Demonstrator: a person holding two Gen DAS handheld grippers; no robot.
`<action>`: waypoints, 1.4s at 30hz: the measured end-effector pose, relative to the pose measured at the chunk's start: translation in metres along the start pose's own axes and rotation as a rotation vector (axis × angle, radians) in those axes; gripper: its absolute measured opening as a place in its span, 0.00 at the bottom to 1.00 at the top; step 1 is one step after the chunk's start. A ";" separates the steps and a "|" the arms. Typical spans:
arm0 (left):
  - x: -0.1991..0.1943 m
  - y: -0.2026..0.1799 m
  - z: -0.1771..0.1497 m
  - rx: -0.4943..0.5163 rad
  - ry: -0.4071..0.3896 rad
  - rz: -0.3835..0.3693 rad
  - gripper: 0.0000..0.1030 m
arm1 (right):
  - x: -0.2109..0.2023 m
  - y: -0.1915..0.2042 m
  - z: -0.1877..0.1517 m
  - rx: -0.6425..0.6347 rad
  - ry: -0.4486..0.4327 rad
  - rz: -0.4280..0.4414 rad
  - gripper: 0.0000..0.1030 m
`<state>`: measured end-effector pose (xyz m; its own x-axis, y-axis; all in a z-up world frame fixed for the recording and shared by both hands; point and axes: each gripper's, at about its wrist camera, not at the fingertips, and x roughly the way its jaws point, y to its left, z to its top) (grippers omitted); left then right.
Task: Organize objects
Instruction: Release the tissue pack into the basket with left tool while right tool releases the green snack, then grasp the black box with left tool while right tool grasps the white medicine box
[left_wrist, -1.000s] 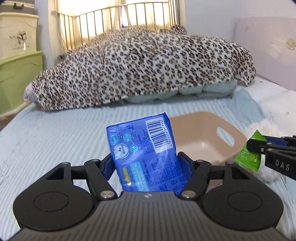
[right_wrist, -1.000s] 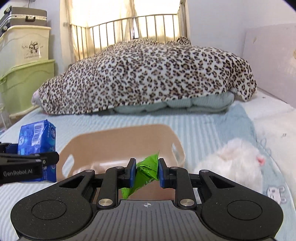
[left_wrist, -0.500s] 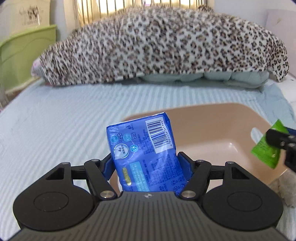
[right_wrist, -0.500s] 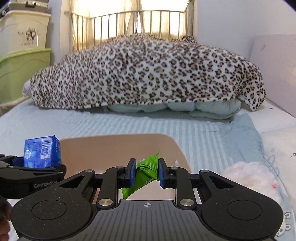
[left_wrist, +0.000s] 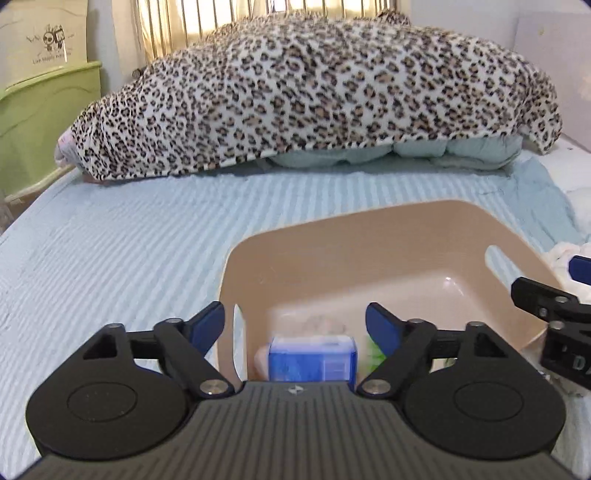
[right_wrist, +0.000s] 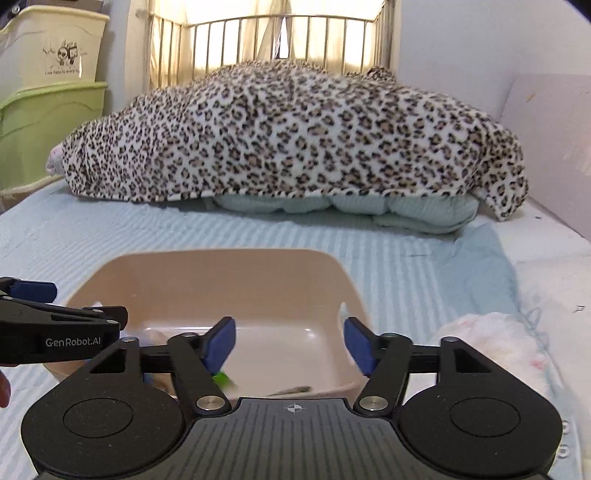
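Note:
A tan plastic bin (left_wrist: 332, 236) sits on the striped bed; it also shows in the right wrist view (right_wrist: 221, 266). My left gripper (left_wrist: 299, 325) is open above the bin's near left part. A blue tissue pack (left_wrist: 312, 358), blurred, lies below it inside the bin. My right gripper (right_wrist: 290, 345) is open above the bin's near right part. A green packet (right_wrist: 221, 378) shows inside the bin under its left finger, and also at the blue pack's right in the left wrist view (left_wrist: 375, 350).
A leopard-print blanket (right_wrist: 288, 133) covers bedding at the far side. A white fluffy toy (right_wrist: 491, 339) lies right of the bin. Green and cream storage boxes (right_wrist: 44, 110) stand at the left. A bed rail (right_wrist: 269, 37) backs the bed.
Both grippers have opened over the bin. The blue pack has dropped out of the left one and the green packet out of the right one, both into the bin.

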<state>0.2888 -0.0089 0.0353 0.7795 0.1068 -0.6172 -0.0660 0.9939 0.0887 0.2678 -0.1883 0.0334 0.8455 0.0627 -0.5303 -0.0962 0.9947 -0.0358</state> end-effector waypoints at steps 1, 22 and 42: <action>-0.005 0.000 0.000 -0.002 0.000 -0.014 0.82 | -0.007 -0.004 0.001 0.010 -0.006 -0.003 0.76; -0.057 -0.037 -0.062 0.151 0.203 -0.160 0.84 | -0.046 -0.036 -0.067 0.037 0.176 -0.066 0.96; 0.023 -0.056 -0.092 0.138 0.428 -0.218 0.84 | 0.037 -0.054 -0.122 0.141 0.350 -0.054 0.89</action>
<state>0.2532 -0.0597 -0.0561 0.4389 -0.0724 -0.8956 0.1756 0.9844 0.0065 0.2402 -0.2497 -0.0876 0.6145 0.0029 -0.7889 0.0371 0.9988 0.0326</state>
